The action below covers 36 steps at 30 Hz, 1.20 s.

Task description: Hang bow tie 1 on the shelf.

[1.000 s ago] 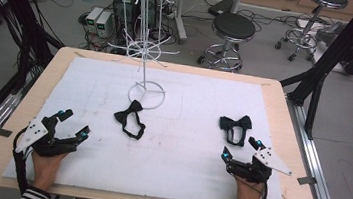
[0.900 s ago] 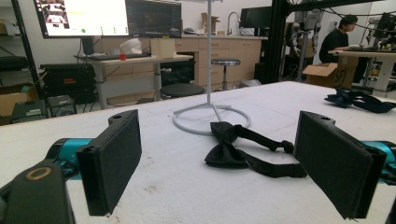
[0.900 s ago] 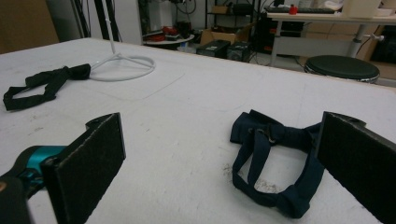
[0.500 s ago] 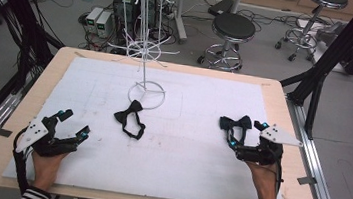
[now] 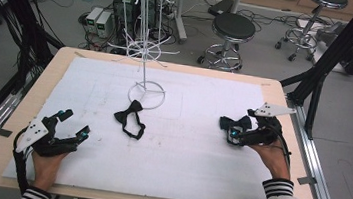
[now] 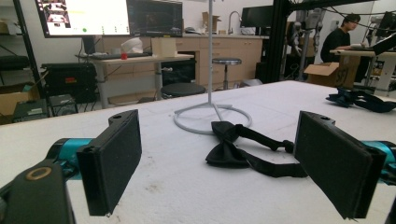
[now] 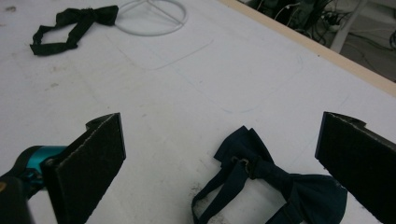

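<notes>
navy bow tie, white stand

Grey floor strewn with cables, black stools, desk with monitors; wooden cabinets

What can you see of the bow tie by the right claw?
The bow tie is dark navy cloth, soft and a little rumpled, with a knotted middle, two flared wings and a thin strap looping off it through a small metal buckle. It lies flat on the white sheet near the table's right edge. The right claw stands open with the tie between its jaws, not yet pinching it. Nothing else touches it.
</notes>
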Each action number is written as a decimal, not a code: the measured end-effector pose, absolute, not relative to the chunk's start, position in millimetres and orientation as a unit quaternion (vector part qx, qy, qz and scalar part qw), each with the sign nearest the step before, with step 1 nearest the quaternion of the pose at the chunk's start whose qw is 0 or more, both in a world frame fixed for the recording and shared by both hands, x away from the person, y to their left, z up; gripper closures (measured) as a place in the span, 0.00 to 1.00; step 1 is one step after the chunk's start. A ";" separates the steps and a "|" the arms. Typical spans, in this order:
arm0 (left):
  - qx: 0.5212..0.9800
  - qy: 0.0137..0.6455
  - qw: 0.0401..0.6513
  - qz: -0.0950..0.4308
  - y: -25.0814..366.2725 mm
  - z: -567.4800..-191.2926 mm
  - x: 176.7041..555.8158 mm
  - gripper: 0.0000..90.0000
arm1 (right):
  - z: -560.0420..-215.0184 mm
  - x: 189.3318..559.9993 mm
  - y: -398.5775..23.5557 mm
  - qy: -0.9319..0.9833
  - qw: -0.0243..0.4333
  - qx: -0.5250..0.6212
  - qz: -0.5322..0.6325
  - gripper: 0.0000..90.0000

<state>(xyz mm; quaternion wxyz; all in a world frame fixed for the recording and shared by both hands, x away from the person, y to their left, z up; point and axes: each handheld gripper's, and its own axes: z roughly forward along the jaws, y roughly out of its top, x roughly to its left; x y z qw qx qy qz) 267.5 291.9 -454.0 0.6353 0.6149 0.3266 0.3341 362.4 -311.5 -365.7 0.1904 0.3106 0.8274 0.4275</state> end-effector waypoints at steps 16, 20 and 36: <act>0.615 0.328 0.633 0.336 291.5 -454.0 267.3 0.17 | -367.2 411.7 -306.4 0.907 0.132 0.256 0.306 0.01; 0.614 0.329 0.634 0.336 291.4 -454.0 267.4 0.17 | -369.9 419.2 -306.8 0.914 0.122 0.238 0.306 0.06; 0.616 0.329 0.631 0.339 290.7 -453.7 267.3 0.18 | -385.3 439.6 -322.6 0.937 0.103 0.226 0.244 0.06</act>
